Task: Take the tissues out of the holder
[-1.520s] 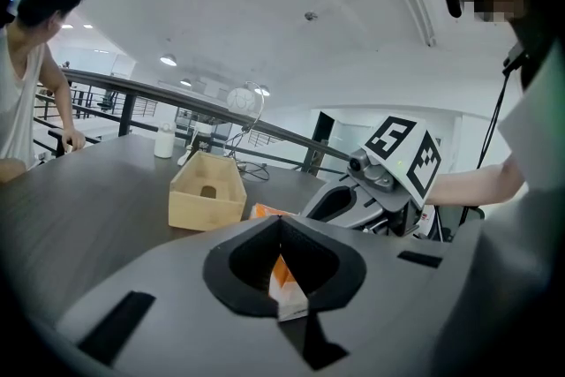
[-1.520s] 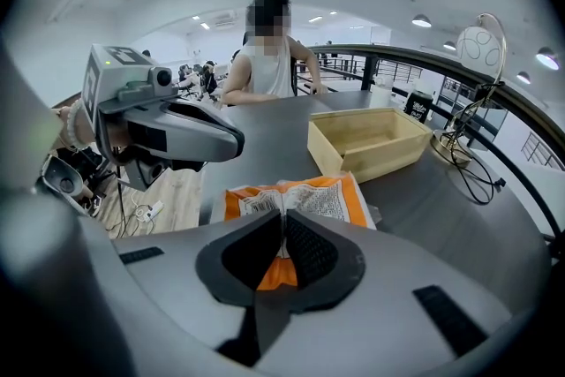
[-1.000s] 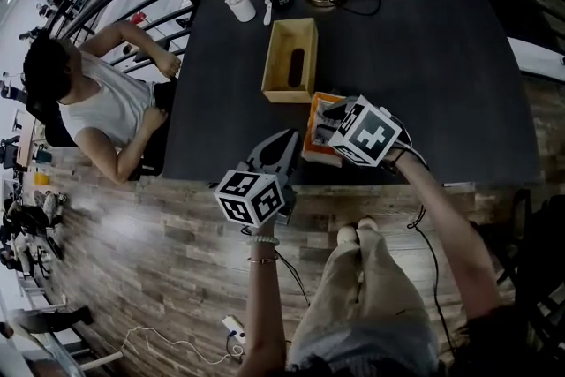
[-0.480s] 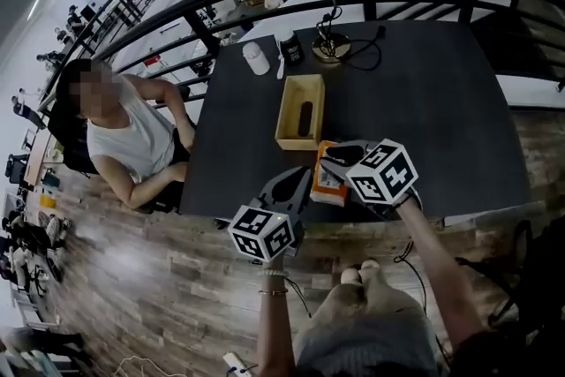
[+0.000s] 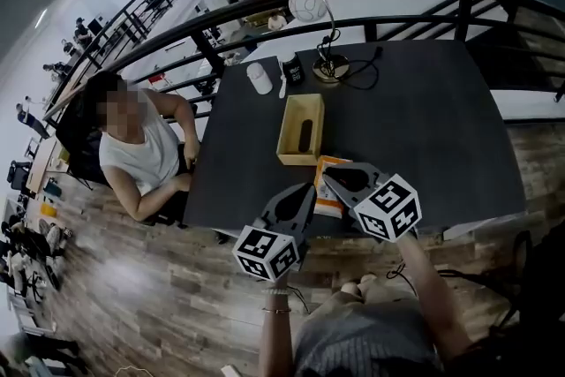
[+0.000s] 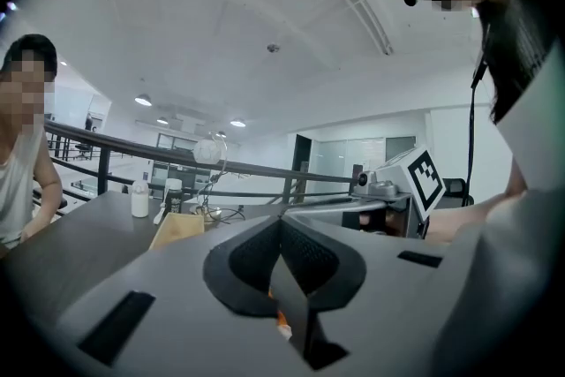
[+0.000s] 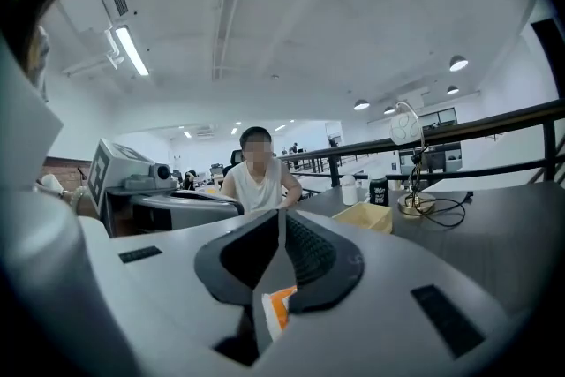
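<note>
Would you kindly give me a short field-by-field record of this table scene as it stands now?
surface: dark rectangular table
holder: light wooden tissue box with an oval slot, mid-table
tissues: orange-and-white tissue packet, on the table by the holder's near end
left gripper: jaws together, beside the packet
right gripper: jaws closing over the packet, nothing visibly gripped
status: tissues already out

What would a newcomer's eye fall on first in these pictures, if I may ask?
Probably the two grey grippers at the near edge of the black table. The left gripper is shut and the right gripper is closing with nothing clearly between its jaws, both over an orange-and-white tissue pack. Just beyond lies the pale wooden tissue holder with a dark slot.
</note>
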Demonstrator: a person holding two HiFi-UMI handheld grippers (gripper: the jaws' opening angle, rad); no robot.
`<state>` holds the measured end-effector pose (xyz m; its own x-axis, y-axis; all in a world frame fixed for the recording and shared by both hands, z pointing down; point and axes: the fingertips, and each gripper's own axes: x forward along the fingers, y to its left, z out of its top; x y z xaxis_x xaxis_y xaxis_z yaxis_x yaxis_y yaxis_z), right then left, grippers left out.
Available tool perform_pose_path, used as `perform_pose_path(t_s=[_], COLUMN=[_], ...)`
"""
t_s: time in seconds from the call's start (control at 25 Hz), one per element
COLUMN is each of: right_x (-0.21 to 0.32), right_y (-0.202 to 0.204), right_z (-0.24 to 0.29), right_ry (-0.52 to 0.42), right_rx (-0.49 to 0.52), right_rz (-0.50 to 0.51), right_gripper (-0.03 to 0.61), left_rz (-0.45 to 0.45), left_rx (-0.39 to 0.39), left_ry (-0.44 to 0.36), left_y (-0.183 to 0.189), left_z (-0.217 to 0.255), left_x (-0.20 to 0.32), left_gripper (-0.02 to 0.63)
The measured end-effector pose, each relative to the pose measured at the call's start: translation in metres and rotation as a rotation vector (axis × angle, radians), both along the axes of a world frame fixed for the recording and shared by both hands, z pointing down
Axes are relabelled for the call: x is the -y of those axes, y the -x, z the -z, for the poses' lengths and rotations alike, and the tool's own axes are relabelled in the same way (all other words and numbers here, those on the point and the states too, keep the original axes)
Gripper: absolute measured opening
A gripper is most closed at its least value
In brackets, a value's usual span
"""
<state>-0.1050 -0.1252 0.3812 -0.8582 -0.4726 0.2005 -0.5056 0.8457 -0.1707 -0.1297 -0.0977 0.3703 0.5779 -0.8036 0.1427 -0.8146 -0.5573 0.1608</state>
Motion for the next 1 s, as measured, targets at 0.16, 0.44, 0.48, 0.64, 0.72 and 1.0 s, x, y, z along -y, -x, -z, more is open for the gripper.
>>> perform_pose_path(t_s=[0.16, 0.44, 0.48, 0.64, 0.72, 1.0], right_x=[-0.011, -0.024, -0.025, -0.025, -0.024, -0.024], right_y=[-0.007, -0.011, -0.011, -0.011, -0.012, -0.015], right_z=[0.013, 0.032, 0.033, 0.036, 0.037, 0.036], right_ry=[-0.029, -0.080, -0.087, -0.104, -0.112, -0.120], right_rx=[0.051, 0.085, 0.084, 0.085, 0.083, 0.090], right_rz=[-0.014, -0.003, 0.000, 0.006, 0.005, 0.000], right_gripper=[0.021, 0.012, 0.012, 0.012, 0.012, 0.012], left_rz=[0.005, 0.005, 0.004, 0.003, 0.004, 0.000], left_rx=[0.002, 0.016, 0.016, 0.020, 0.023, 0.031], left_ry=[-0.024, -0.059, -0.063, -0.077, -0.083, -0.096], left_y=[-0.003, -0.012, -0.013, -0.015, -0.015, -0.017], left_z=[0.006, 0.017, 0.018, 0.023, 0.024, 0.028], left_x=[-0.009, -0.016, -0.015, -0.014, -0.014, -0.013], left_gripper=[0.008, 0.008, 0.008, 0.008, 0.008, 0.008])
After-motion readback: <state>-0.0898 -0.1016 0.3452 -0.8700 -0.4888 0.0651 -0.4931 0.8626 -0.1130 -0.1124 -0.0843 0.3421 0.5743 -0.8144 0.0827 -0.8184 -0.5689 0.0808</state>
